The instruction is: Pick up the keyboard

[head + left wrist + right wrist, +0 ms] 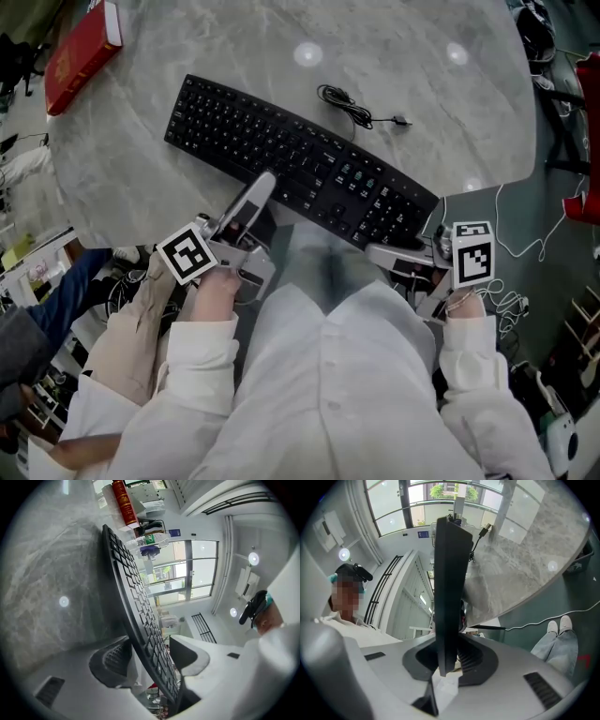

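Observation:
A black keyboard [300, 164] lies slantwise on the grey marble table [441, 103], its right end jutting past the near rim. My left gripper [262, 186] is shut on its near long edge around the middle. In the left gripper view the keyboard [136, 602] runs edge-on between the two pads [115, 660] of the left gripper [150, 656], keys facing right. My right gripper [398, 251] is shut on the keyboard's right end. The right gripper view shows that dark edge [450, 573] clamped upright in the right gripper [449, 660].
A red book [80, 47] lies at the table's far left edge. The keyboard's black cable [352, 108] is coiled loosely behind it. A white cable [511, 234] trails on the floor to the right. A person's legs and shoes [558, 639] stand beyond the table rim.

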A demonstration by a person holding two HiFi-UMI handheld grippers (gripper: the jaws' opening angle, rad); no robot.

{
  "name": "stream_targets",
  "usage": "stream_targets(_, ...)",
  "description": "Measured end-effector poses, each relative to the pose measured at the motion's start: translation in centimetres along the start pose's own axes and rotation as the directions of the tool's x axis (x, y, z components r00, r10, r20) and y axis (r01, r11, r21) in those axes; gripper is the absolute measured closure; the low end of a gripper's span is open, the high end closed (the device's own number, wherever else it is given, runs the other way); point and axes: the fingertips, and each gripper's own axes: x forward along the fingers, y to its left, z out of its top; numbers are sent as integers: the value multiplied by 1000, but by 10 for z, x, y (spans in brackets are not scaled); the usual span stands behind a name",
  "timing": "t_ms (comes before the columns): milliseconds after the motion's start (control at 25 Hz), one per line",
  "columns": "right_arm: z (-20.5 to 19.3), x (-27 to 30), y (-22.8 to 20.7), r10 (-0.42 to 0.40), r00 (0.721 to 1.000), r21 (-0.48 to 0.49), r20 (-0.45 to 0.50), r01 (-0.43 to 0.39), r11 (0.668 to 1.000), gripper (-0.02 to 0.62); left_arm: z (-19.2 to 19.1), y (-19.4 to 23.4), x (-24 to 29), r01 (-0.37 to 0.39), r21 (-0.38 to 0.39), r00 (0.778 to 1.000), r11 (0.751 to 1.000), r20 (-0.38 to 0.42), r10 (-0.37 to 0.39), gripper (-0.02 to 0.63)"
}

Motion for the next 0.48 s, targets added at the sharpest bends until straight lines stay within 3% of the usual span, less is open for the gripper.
stream_targets(480,-1,0,9,10,1000,19,-25,-9,1000,509,22,-1,6,20,-30,1000,999,7,-20,364)
